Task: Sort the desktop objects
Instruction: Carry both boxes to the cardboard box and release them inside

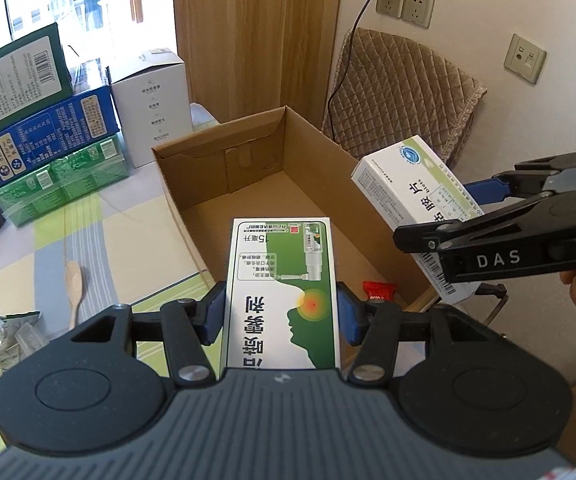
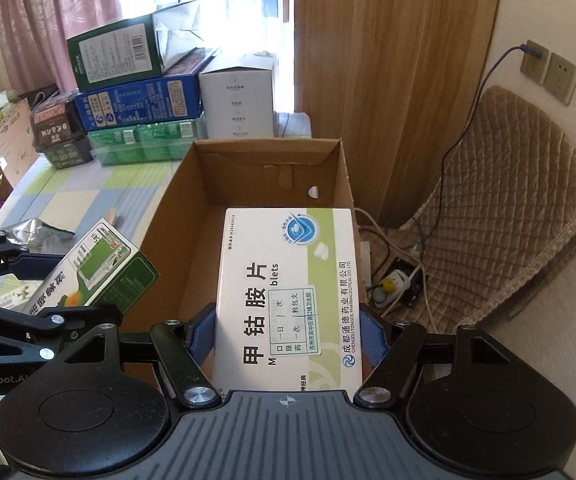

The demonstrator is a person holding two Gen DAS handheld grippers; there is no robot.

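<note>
Green-and-white spray box (image 1: 281,296) sits clamped in my left tool (image 1: 281,312); white tablet box (image 2: 288,300) clamped in my right tool (image 2: 287,338), cardboard box (image 2: 207,160) ahead.

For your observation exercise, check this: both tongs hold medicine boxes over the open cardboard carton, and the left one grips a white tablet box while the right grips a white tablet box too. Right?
Not quite. The left tongs grip a green-and-white spray box, as the left wrist view shows. The right tongs do hold the white tablet box, and both hang over the open cardboard carton.
</note>
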